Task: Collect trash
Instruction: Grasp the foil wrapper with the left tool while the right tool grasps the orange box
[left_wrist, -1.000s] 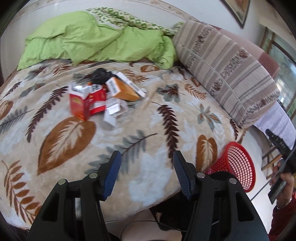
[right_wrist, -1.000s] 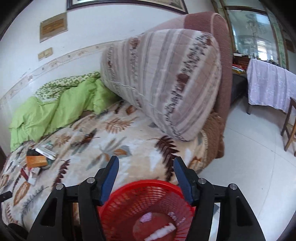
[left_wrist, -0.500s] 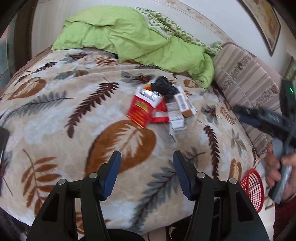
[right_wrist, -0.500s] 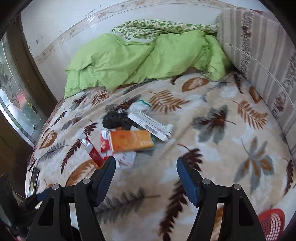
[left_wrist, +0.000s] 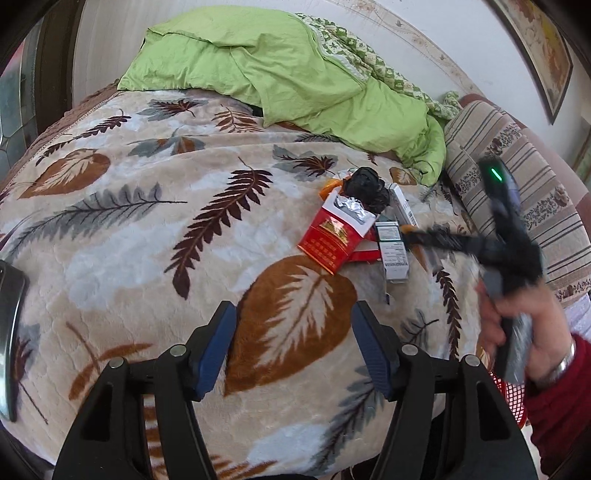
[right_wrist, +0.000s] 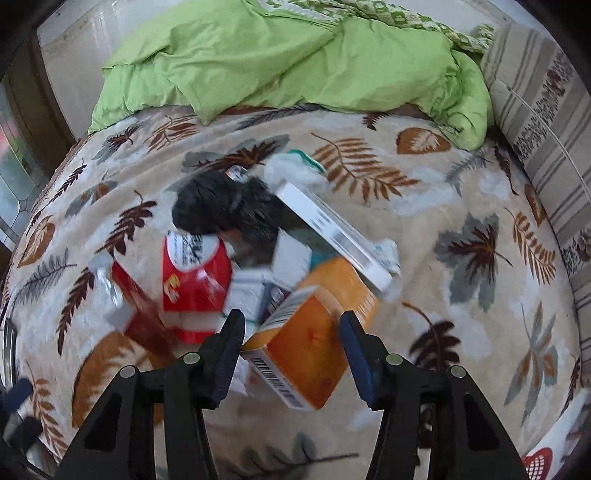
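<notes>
A pile of trash lies on the leaf-patterned blanket (left_wrist: 147, 229): a red cigarette pack (left_wrist: 328, 240) (right_wrist: 195, 280), a crumpled black bag (left_wrist: 364, 188) (right_wrist: 225, 206), a long white box (right_wrist: 332, 232), a small white and green box (left_wrist: 391, 251) and an orange box (right_wrist: 306, 350). My right gripper (right_wrist: 291, 350) is low over the pile. Its jaws are closing with the orange box between them, and I see no firm grip. The left wrist view shows that gripper (left_wrist: 443, 236) blurred, held by a hand (left_wrist: 517, 317). My left gripper (left_wrist: 293, 347) hovers nearer the bed's edge, short of the pile, its jaws opening and empty.
A green quilt (left_wrist: 277, 66) is bunched at the far side of the bed. A striped pillow (left_wrist: 517, 177) lies to the right. A red mesh basket (left_wrist: 506, 395) (right_wrist: 535, 461) stands on the floor at the bed's right. A dark flat object (left_wrist: 9, 332) lies at the left edge.
The right gripper swung from above the red basket across the bed to the pile, and its jaws narrowed around the orange box. The left gripper moved left and its jaws widened a little.
</notes>
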